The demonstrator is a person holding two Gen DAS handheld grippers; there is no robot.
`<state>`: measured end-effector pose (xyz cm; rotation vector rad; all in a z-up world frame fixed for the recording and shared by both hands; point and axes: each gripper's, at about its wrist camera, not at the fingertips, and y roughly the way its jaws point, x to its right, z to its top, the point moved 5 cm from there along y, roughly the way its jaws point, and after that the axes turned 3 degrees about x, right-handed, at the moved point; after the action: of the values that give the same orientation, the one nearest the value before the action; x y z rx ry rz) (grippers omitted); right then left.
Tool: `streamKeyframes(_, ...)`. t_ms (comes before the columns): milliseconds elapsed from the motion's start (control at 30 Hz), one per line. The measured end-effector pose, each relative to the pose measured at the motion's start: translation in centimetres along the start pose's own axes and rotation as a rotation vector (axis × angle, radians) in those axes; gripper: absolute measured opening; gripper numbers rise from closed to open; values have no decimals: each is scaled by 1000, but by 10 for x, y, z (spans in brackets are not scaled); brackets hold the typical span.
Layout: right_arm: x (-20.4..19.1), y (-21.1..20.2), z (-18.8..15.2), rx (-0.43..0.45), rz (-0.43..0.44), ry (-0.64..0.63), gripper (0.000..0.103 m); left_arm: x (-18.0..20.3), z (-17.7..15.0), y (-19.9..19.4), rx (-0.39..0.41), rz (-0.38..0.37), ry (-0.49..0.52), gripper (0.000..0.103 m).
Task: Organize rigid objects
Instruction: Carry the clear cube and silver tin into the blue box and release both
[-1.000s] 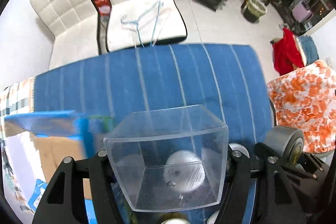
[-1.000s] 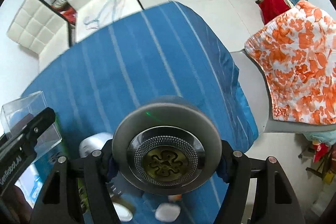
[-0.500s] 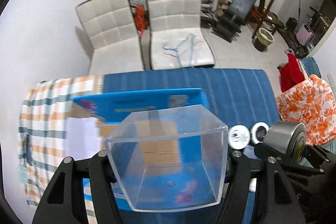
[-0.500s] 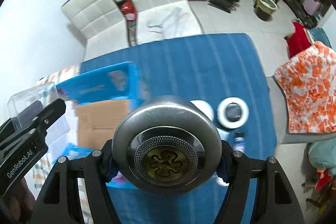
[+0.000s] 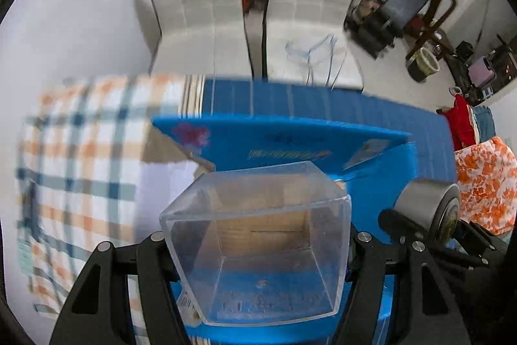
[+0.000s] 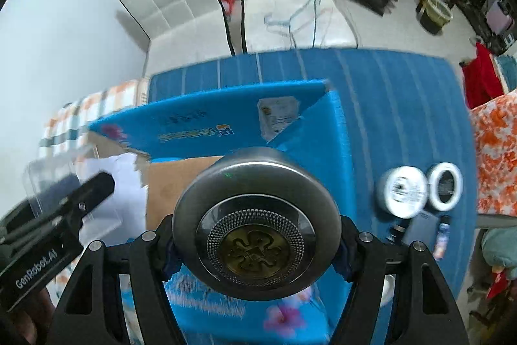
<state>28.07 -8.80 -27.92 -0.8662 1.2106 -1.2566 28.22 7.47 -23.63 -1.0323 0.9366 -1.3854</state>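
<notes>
A clear plastic box (image 5: 258,244) is clamped between the fingers of the left gripper (image 5: 258,251), above the open blue carton (image 5: 290,147). A round metal tin (image 6: 257,222) is gripped by the right gripper (image 6: 257,248) over the same carton, which is set on the blue striped cloth (image 6: 397,105).

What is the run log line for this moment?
left: holds clear box | right: holds tin | both over blue carton
</notes>
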Motion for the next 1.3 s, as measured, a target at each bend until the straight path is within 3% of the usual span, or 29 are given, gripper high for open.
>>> streamKeyframes(200,-6,83,15,-89,-45,0,73,-33,-1,76,-120,8,-49,64)
streamKeyframes(433,-11,130,15,-139,-59,-25,74,-37,-12,112,-178,-21,-74,64)
streamKeyframes(700,-11,129,19,-147,-86,-42,83,-37,-16,117,-206,-96,-130,64)
streamKeyframes(967,-9,110,6,-219,-108,-111,92,-31,-8,118,-250,-182,-162,64)
streamKeyframes(1300,-14,116,-2,-230,-123,-132,92,17,-3,140,-312,-170,-4,65)
